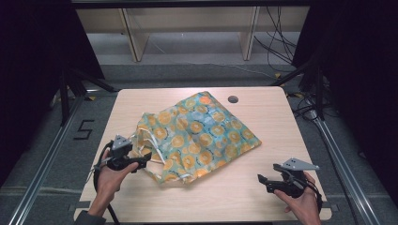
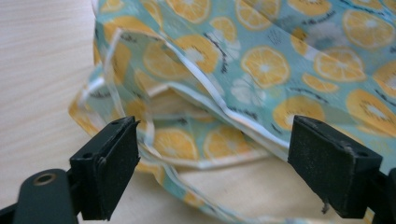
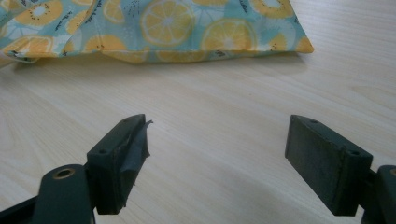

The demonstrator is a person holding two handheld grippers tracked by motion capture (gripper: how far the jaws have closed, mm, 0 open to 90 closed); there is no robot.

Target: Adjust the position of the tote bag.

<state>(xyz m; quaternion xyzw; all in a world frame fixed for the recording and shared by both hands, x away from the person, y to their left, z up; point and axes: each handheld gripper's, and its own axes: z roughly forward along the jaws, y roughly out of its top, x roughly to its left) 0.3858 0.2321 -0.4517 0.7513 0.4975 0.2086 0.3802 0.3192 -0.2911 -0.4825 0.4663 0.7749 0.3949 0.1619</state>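
Note:
A teal cloth bag [image 1: 197, 136] printed with orange citrus slices lies across the middle of the wooden table [image 1: 263, 112], its mouth and white drawstrings facing the near left. My left gripper [image 1: 146, 158] is at that mouth, open, with the bag's rim [image 2: 219, 105] and a white drawstring just beyond its jaws. Nothing is clamped between them. My right gripper [image 1: 261, 179] hovers open over bare wood near the front right, well apart from the bag's edge [image 3: 187, 51].
A small dark round grommet [image 1: 233, 99] is set in the table's far side. Wooden shelf legs [image 1: 133, 37] and loose cables [image 1: 277, 42] stand on the floor behind. Metal rails [image 1: 42, 168] run along both sides of the table.

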